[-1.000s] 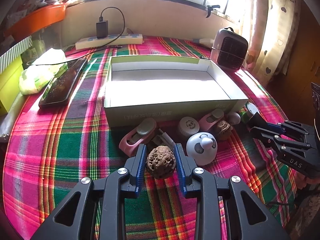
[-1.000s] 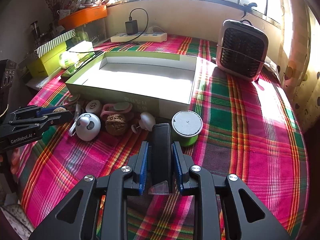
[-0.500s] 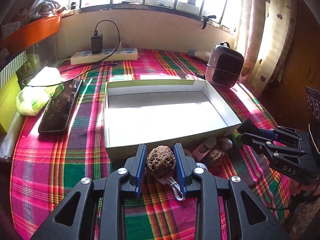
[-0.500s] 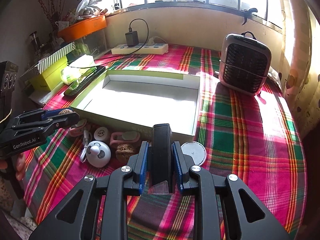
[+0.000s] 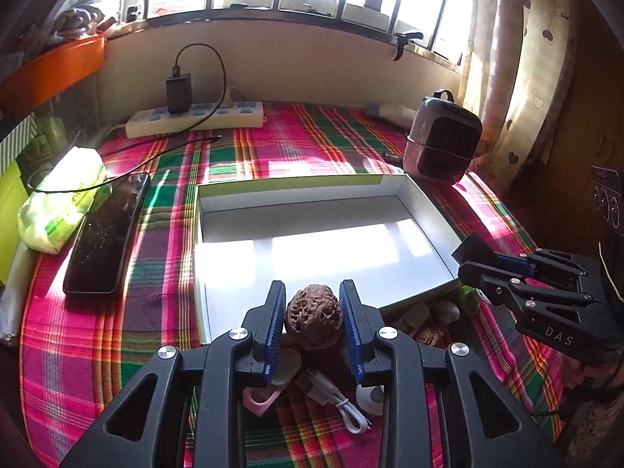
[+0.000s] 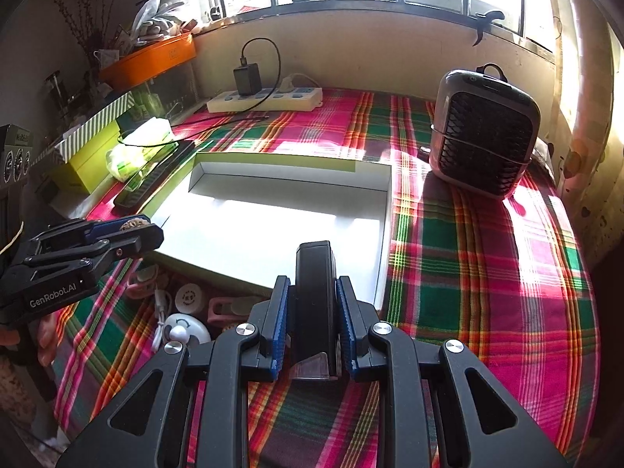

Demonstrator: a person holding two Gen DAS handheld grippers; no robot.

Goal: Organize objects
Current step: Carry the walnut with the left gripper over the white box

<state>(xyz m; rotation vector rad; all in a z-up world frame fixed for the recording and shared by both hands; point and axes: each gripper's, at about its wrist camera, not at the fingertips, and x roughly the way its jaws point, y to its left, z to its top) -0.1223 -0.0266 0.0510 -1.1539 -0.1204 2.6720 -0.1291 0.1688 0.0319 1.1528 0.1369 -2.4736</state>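
Two claws hover at the white box [image 5: 429, 210]: left claw [image 5: 314, 312] gripping a walnut [image 5: 314, 318], right claw [image 6: 314, 308] clamping a black case [image 6: 315, 292] that could catch the rim.

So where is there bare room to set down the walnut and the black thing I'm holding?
The white box holds nothing; its whole floor is free. Bare tablecloth also lies between the box and the small fan. The strip in front of the box is crowded: cable, round white gadget, pink clip.
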